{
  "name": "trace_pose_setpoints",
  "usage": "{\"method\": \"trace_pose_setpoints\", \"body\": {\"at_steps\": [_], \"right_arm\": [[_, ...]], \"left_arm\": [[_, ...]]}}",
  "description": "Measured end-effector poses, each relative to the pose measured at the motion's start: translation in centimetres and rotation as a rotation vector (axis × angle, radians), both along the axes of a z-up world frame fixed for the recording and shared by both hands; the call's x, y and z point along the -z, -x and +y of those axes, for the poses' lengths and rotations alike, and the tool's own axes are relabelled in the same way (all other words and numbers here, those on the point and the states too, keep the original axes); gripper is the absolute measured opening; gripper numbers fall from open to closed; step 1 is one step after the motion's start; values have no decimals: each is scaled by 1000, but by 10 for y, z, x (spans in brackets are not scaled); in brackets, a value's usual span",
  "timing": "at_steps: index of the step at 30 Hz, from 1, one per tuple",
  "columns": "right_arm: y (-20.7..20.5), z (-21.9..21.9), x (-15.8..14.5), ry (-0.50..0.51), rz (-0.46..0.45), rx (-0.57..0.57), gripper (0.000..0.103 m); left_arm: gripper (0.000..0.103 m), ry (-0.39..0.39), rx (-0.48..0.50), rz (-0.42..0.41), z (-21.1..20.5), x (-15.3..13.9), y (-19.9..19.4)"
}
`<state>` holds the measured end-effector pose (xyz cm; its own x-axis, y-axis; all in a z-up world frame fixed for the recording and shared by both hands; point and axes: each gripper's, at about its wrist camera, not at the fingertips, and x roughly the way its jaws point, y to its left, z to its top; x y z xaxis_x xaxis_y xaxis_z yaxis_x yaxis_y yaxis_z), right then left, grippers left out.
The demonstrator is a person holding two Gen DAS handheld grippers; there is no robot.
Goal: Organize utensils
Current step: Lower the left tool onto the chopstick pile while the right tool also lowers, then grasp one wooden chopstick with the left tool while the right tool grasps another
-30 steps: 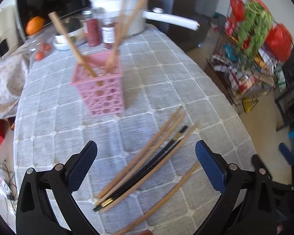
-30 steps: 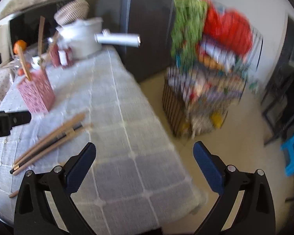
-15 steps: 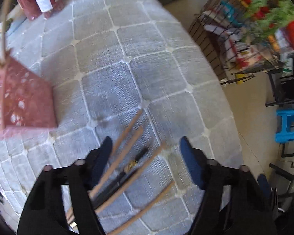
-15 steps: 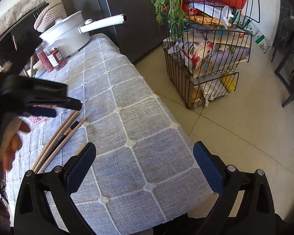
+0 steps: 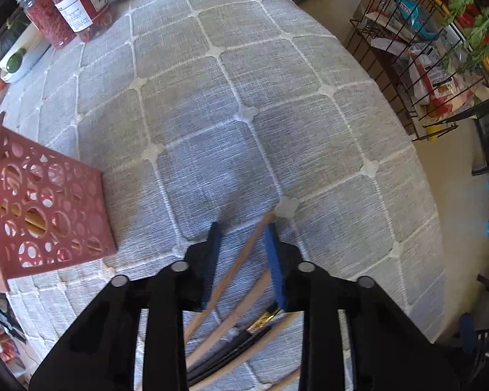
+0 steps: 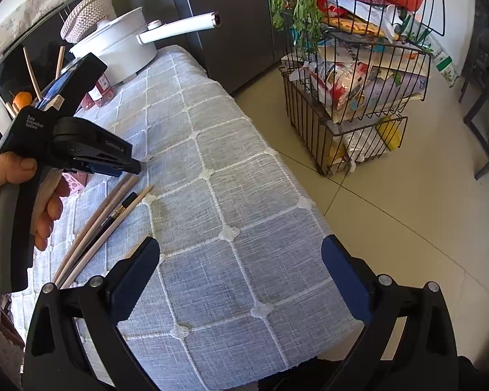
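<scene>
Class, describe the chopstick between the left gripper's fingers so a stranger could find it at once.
Start at the pink perforated basket on the grey quilted tablecloth. Right of it, chopsticks lie fanned on the cloth. The target is the pale wooden chopstick farthest left, its tip reaching farthest forward, alone between the left gripper fingers, unlike the black gold-banded pair.

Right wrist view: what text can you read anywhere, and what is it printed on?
"Data Acquisition System": white print on the left gripper's black body.
"GenRobot.AI": on that gripper's side; small, so the reading is unsure.
Jar labels: printed, too small to read.
Packets in the wire rack: print too blurred to read.
</scene>
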<state>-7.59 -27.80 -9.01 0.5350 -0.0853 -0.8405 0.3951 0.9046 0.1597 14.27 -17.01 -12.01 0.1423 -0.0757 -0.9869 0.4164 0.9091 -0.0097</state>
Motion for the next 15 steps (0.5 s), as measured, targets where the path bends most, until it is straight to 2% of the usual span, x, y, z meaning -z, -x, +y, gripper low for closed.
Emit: {"method": "trace_pose_setpoints", "body": {"at_steps": [5, 9, 15], "right_arm": [[-1, 2, -1, 30, 1, 0, 97], [-4, 2, 3, 21, 23, -4, 97], [-7, 3, 7, -11, 39, 1, 97]], "left_arm": [[13, -9, 11, -32, 7, -3, 6], [12, 29, 0, -54, 15, -6, 12], [9, 76, 23, -164, 36, -30, 41]]}}
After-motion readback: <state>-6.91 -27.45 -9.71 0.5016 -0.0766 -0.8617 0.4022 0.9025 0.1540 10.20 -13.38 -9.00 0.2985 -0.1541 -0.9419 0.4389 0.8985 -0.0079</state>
